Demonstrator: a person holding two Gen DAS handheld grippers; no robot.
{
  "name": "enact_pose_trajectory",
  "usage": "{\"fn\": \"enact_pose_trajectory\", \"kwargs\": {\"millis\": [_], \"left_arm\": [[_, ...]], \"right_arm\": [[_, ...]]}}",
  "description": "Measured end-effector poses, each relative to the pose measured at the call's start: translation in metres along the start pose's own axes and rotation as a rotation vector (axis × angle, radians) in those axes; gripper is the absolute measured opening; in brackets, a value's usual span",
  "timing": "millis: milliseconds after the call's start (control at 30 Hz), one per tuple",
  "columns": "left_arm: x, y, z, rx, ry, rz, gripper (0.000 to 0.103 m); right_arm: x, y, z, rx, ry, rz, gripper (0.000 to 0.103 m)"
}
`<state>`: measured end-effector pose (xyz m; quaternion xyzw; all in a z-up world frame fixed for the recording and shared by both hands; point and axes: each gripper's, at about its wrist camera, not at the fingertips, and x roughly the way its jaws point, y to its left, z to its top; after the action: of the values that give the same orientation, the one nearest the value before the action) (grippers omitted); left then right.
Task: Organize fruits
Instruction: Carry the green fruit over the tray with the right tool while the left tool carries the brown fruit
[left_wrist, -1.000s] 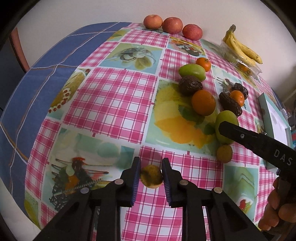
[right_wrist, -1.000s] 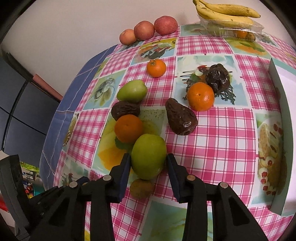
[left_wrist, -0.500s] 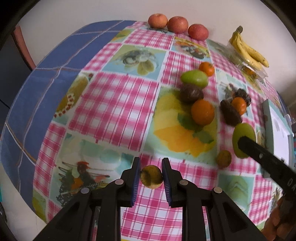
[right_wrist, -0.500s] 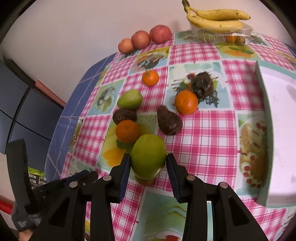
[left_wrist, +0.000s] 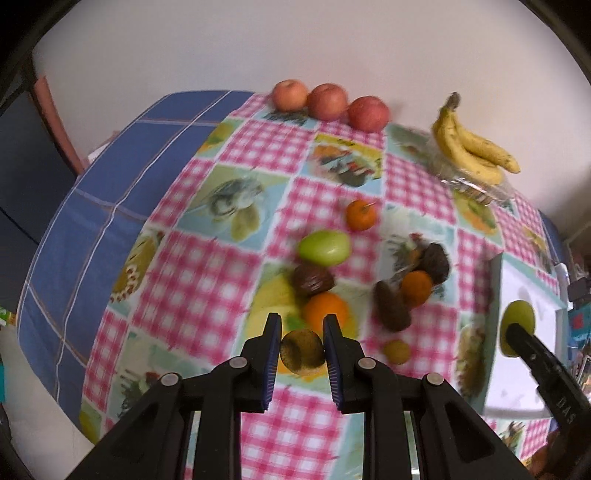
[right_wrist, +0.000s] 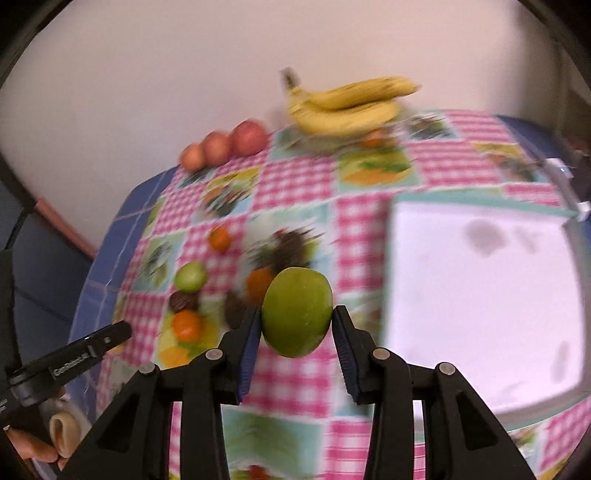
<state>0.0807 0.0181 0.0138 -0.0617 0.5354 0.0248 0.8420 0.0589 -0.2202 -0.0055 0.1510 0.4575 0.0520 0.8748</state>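
My left hand-held gripper (left_wrist: 302, 350) pinches a small brown-spotted yellow fruit (left_wrist: 302, 352) above the worktop (left_wrist: 207, 266). My right hand-held gripper (right_wrist: 296, 325) squeezes a green mango (right_wrist: 296, 312), lifted beside the white tray (right_wrist: 480, 295).

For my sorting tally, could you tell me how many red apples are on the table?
3, in a row at the table's far edge against the wall: left, middle and right. None looks hidden.

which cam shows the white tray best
The right wrist view: the white tray fills its right side, with the bare inside facing the camera, though blurred. The left wrist view shows only a foreshortened sliver of it at the right edge, partly behind the right gripper.
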Motion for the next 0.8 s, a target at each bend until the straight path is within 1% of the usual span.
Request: {"fn": "enact_pose_trajectory", "kwargs": {"millis": [133, 300, 400, 600, 800], "left_arm": [[-0.001, -0.031, 0.006, 0.04, -0.01, -0.022, 0.025], [0.0, -0.073, 0.01, 0.093, -0.02, -0.055, 0.025], [0.004, -0.1, 0.011, 0.132, -0.016, -0.087, 0.025], [0.011, -0.155, 0.011, 0.221, -0.012, -0.153, 0.025], [0.019, -0.202, 0.011, 0.306, -0.019, -0.194, 0.025]], "right_arm": [[-0.016, -0.039, 0.018, 0.052, -0.046, -0.081, 0.041], [-0.032, -0.089, 0.031, 0.109, -0.084, -0.162, 0.041], [-0.039, -0.113, 0.037, 0.137, -0.097, -0.201, 0.041], [-0.047, -0.157, 0.044, 0.211, -0.106, -0.236, 0.041], [-0.048, -0.183, 0.051, 0.255, -0.104, -0.25, 0.041]]}}
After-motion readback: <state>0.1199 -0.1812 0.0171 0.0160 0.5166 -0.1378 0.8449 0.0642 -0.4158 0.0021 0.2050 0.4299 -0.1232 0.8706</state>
